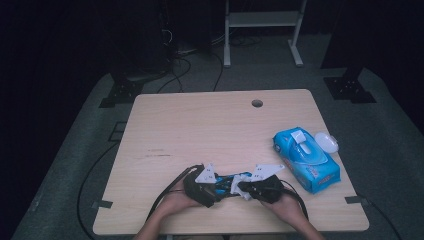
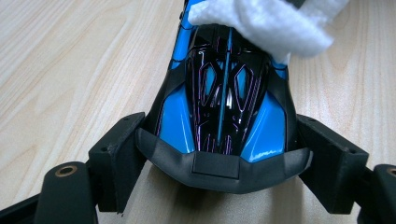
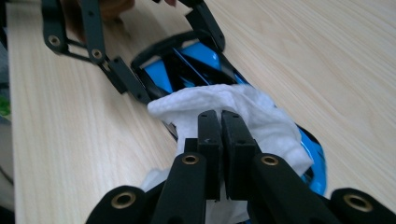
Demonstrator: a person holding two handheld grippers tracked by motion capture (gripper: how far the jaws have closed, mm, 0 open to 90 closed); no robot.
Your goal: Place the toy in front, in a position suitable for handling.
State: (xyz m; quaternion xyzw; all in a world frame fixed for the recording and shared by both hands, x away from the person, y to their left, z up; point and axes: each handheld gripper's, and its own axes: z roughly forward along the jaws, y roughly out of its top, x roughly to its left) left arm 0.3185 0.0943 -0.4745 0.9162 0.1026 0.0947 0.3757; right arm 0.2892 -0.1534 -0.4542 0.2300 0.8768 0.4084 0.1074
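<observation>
Toy car [image 2: 224, 112], blue and black and glossy, sits on the table [image 1: 200, 125] near the person's edge, right between the two hands, and it's getting a wipe-down. The left gripper [image 2: 224, 163] has it clamped across one end, a jaw pressed against each flank, so the car is pinned and going nowhere. Over on the other side, the right gripper [image 3: 219, 135] has its jaws pinched tight on a crumpled white wipe [image 3: 243, 112], and that wipe is draped over the car's body, touching the shell around its middle and far end as the left gripper view has it.

So the step in hand, by my reading, is the cleaning stroke itself: one gripper steadies, the other rubs. From the high view, the wipe [image 1: 239, 182] sits bunched between the two grippers, while the blue pack of wipes [image 1: 306, 159] lies well apart at the right side of the table, its white lid flipped open.

What's next? I'd say the right gripper needs to drag the wipe along the bodywork toward the clamped end, keeping light downward pressure so the cloth stays in contact without slipping out of the pinch. The left grip must hold firm; a glossy shell like that could skid sideways if the clamp eases.
</observation>
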